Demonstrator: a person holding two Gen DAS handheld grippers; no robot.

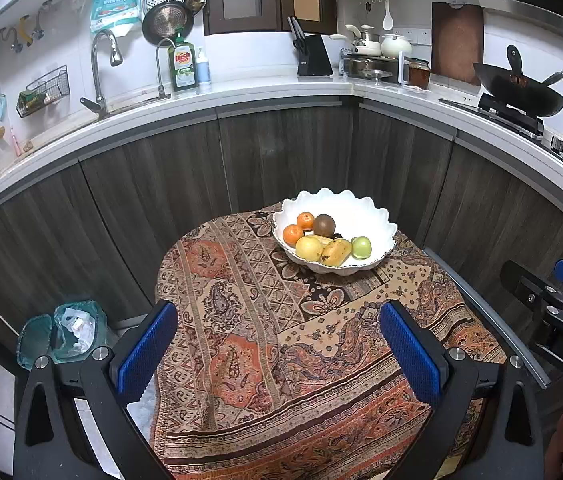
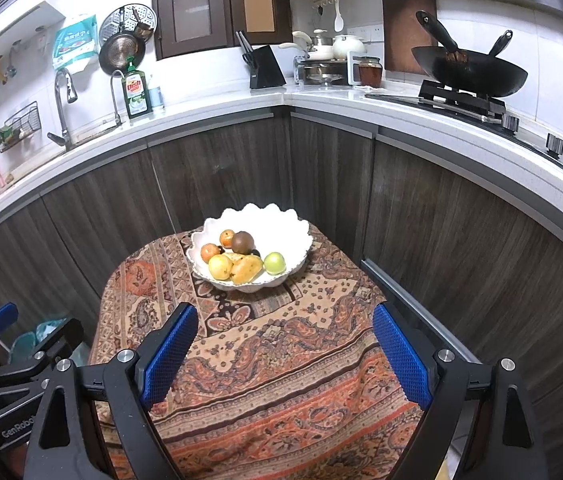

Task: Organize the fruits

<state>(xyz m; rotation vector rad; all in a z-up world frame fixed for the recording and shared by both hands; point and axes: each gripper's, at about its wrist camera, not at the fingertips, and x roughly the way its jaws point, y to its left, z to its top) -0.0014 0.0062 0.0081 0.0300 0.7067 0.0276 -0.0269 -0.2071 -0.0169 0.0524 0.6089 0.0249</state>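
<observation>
Both spread wide and empty above the patterned cloth (image 1: 265, 360) on the bench: left tool (image 1: 277, 356), right tool (image 2: 293, 356). Farther back, on the cloth, white scalloped bowl (image 1: 365, 208) holding all fruits (image 1: 321, 240).

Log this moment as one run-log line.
left gripper: open, empty | right gripper: open, empty | fruits: all in white bowl | table: cloth-covered

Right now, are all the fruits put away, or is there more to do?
Looks nearly finished: every fruit I can see, like the oranges, mango and green apple, sits in the white bowl. Nothing is in hand: the left gripper and right gripper are both open and empty. No fruit lies on the patterned cloth, so nothing seems left.
</observation>
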